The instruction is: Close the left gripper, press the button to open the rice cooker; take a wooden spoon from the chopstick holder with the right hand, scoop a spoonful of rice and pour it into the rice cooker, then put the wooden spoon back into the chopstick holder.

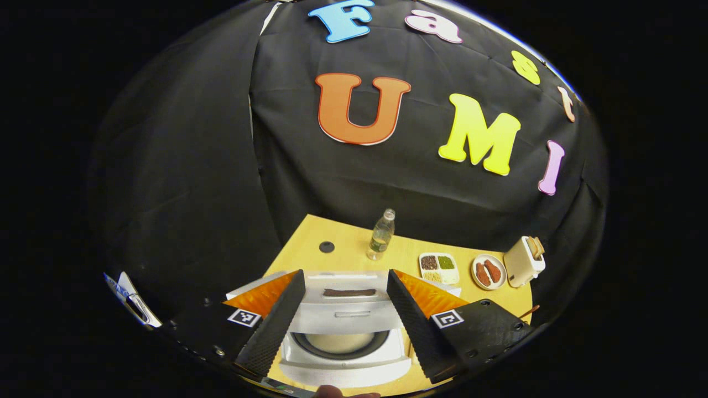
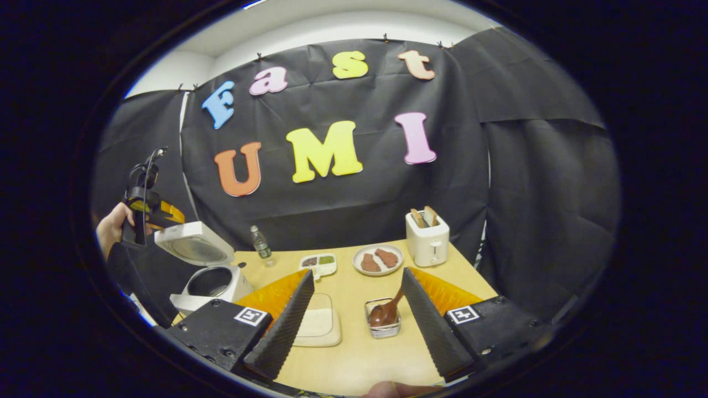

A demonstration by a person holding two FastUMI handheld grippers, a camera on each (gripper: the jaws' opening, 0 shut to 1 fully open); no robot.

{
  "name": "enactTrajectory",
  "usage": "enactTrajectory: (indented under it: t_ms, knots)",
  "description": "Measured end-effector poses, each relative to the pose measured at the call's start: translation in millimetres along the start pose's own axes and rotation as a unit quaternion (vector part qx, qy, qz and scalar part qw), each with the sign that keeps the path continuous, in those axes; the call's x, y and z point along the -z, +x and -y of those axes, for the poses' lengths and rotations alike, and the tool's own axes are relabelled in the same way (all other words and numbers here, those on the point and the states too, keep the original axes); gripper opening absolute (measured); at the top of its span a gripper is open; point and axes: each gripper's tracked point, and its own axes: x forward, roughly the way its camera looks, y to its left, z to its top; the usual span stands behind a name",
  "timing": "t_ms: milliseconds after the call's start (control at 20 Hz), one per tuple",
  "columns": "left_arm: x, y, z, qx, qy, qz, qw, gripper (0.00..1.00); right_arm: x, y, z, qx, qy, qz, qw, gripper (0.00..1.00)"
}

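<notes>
I count one rice cooker [image 2: 213,282], white, lid raised, at the left of the wooden table [image 2: 354,359]; in the left gripper view it sits directly below, its inner pot exposed between the fingers. My left gripper [image 1: 343,320] has its jaws spread wide, holding nothing. In the right gripper view that same tool [image 2: 149,213] is raised above the cooker lid in a hand [image 2: 110,226]. My right gripper [image 2: 354,318] is likewise wide apart and empty.

One wire chopstick holder [image 2: 383,326] stands between the right fingers, with one wooden spoon [image 2: 387,310] leaning in it, bowl down. One shallow white tray of rice [image 2: 316,325] lies just left of the holder.

Further back: one water bottle [image 2: 261,244], one divided dish [image 2: 319,263], one plate [image 2: 378,260] bearing two brown pieces, and one white toaster [image 2: 427,239] with two slices in it.

Black cloth walls surround the table; a pale ceiling shows above.
</notes>
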Motion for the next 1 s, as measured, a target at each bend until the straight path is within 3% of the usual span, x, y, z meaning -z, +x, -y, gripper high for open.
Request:
enactTrajectory:
  t_ms: [350,1000]
  knots:
    - [88,-14,8,0.007,-0.016,-0.047,0.999,0.97,4,6,-28,-0.036,-0.03,-0.005,0.999,0.99]
    - [173,5,5,0.002,-0.023,-0.101,0.995,0.96,0,2,-49,-0.068,-0.065,-0.004,0.996,1.0]
